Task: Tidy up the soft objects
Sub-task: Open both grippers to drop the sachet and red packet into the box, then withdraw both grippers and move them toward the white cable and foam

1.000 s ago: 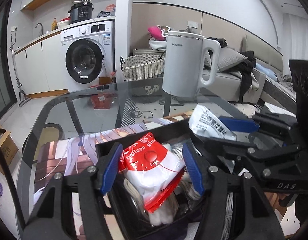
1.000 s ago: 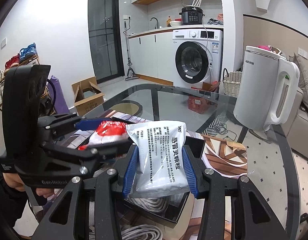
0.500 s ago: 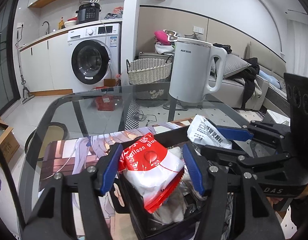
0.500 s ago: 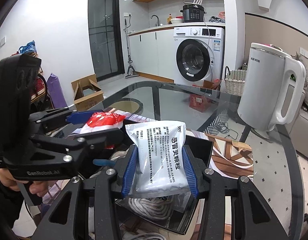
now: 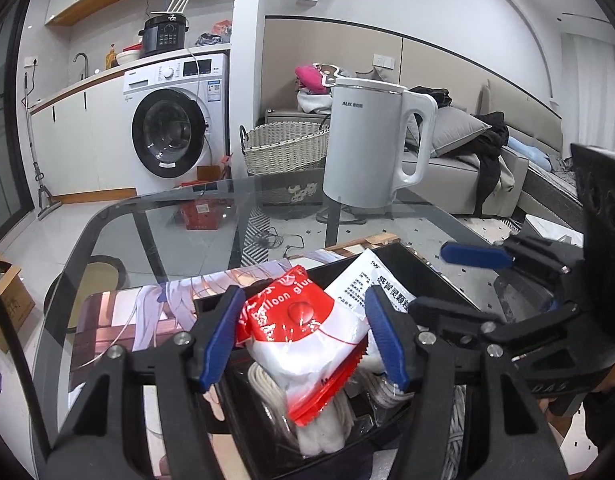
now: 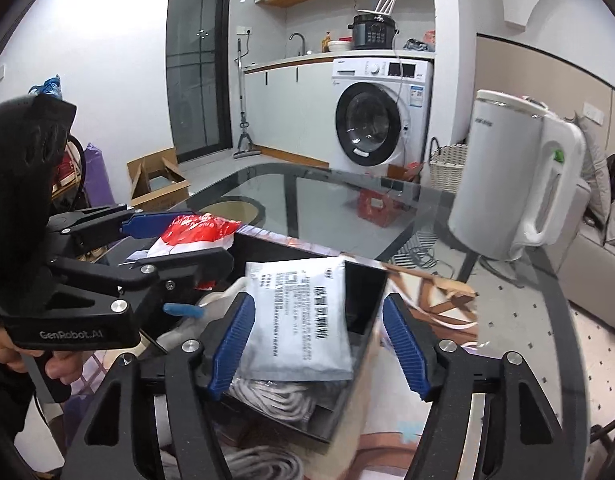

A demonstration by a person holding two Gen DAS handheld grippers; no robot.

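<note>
My left gripper (image 5: 301, 338) is shut on a red and white balloon glue packet (image 5: 303, 332) and holds it over a black box (image 5: 419, 268). The packet also shows in the right wrist view (image 6: 195, 232). My right gripper (image 6: 319, 346) is open, its jaws wide apart. A silver medicine sachet (image 6: 303, 320) lies in the black box (image 6: 361, 296) between them, on coiled white cables (image 6: 267, 396). The sachet also shows in the left wrist view (image 5: 371, 280), behind the red packet.
The box sits on an illustrated mat (image 5: 147, 312) on a glass table (image 5: 179, 220). A white kettle (image 5: 371, 148) stands at the table's far side. More coiled cable (image 6: 259, 464) lies on the mat near me. A washing machine (image 6: 379, 116) stands behind.
My right gripper opened and let go of the silver sachet, which dropped into the black box. My left gripper kept hold of the red packet and shifted slightly.
</note>
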